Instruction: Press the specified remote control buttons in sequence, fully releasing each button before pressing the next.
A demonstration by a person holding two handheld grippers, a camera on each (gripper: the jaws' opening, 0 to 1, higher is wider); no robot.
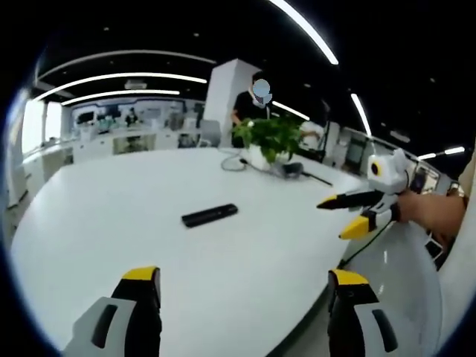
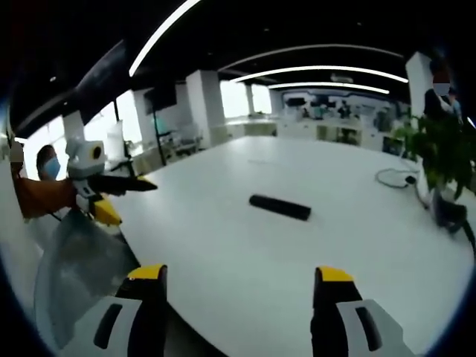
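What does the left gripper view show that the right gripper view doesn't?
Left gripper view: the right gripper at the right edge, jaws apart, held by a hand. Right gripper view: the left gripper at the left edge, jaws apart, with bright windows behind it. Both: the slim black rectangular remote control lying untouched on the white table, and a green potted plant beyond it.

You won't find any readable writing here: the remote (image 1: 210,215) lying mid-frame on the table (image 1: 111,223) shows no legible button marks, and no signs, brands or numbers can be made out.
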